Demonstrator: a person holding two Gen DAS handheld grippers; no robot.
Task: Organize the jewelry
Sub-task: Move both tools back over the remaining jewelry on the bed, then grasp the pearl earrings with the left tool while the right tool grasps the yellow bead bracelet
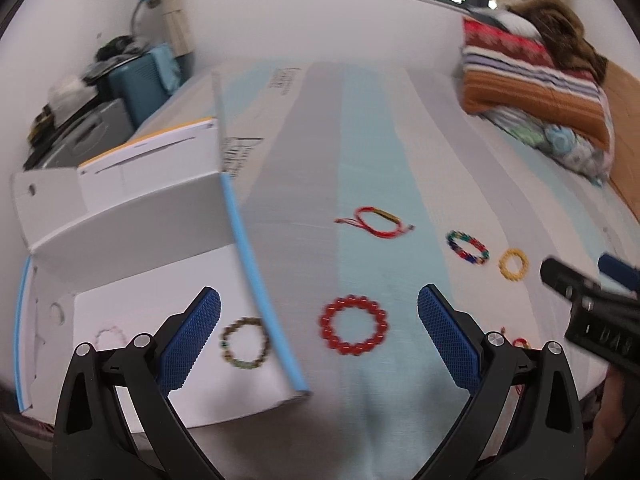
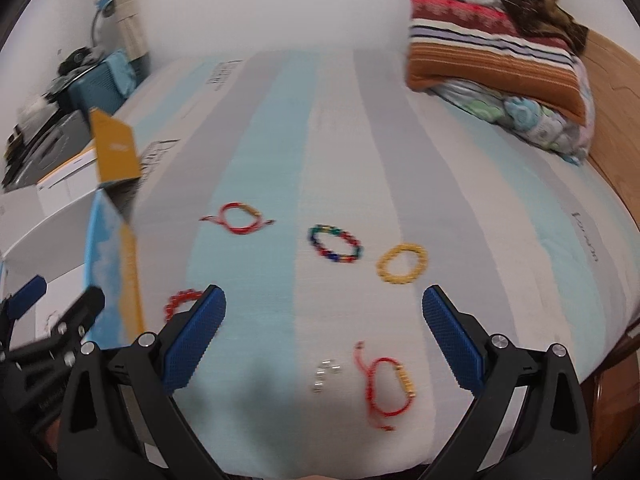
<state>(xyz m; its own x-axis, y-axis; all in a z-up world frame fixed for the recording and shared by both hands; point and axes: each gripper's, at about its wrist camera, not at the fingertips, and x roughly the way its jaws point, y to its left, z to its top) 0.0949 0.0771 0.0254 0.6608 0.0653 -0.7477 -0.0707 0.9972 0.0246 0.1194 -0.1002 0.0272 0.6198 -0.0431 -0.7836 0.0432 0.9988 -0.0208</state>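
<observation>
Both grippers hang low over the bed, each with its blue-padded jaws spread wide and nothing between them. Through the left gripper (image 1: 319, 334) the view falls on the bed (image 1: 360, 140), a broad surface in pale blue, grey and white stripes that carries everything else. Folded striped bedding (image 2: 492, 52) is piled at its far right corner, with a brown furry cover on top.

At the bed's left edge lies an open white box (image 1: 168, 280) with a light blue rim, its flap raised behind it. Inside on the white floor rest a brown-green bead bracelet (image 1: 245, 343), close beside the left finger pad, and a faint pale pink bracelet (image 1: 110, 336) further left.

Just outside the box rim, between the left gripper's fingers, lies a red bead bracelet (image 1: 354, 325). Further up the bed sits a red cord bracelet (image 1: 380, 222) with a gold bar, and to its right a multicoloured bead bracelet (image 2: 335, 244) and then a yellow bead bracelet (image 2: 402, 263), all apart from one another.

Under the right gripper (image 2: 323, 330) a second red cord bracelet (image 2: 386, 384) with gold beads lies on a white stripe, and just left of it a few small silver beads (image 2: 326, 374), too blurred to make out further.
</observation>
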